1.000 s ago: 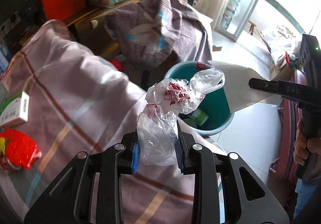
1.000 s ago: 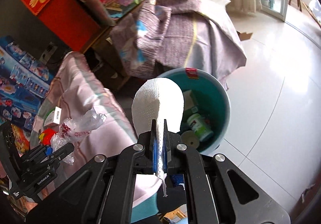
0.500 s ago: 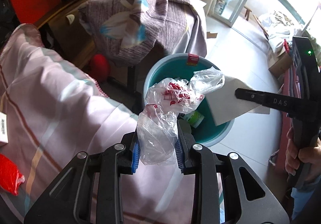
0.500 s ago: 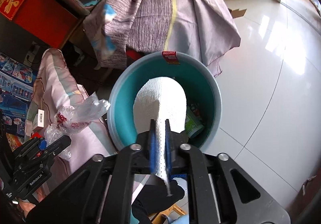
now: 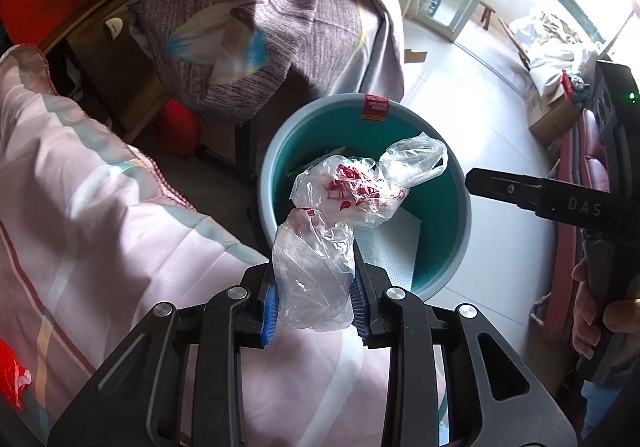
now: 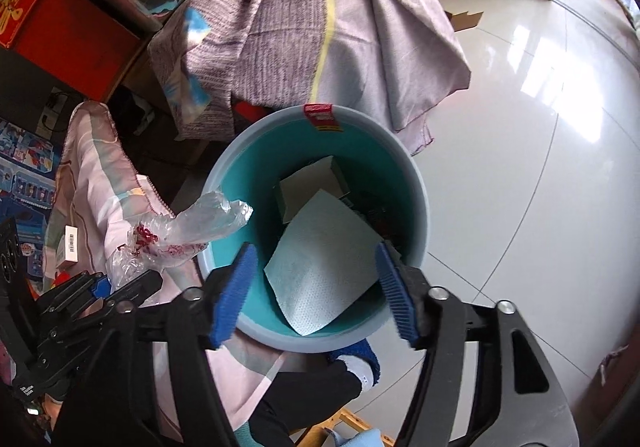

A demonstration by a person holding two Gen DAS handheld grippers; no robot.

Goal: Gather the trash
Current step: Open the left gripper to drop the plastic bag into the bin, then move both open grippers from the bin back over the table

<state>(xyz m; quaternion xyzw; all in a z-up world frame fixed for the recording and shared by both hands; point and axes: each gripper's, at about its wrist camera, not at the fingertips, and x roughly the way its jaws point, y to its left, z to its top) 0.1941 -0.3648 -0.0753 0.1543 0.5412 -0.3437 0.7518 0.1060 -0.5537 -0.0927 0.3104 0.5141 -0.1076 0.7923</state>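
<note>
Your right gripper (image 6: 316, 287) stands spread wide, holding nothing, at frame centre over the teal bin (image 6: 416, 187). The white paper towel (image 6: 324, 263) lies loose inside the bin, below and between the blue pads (image 6: 234, 295). Your left gripper (image 5: 314, 297) is clamped on the crumpled plastic bag (image 5: 320, 247), bottom centre of its view, the bag's top overlapping the bin's (image 5: 272, 167) near rim.
</note>
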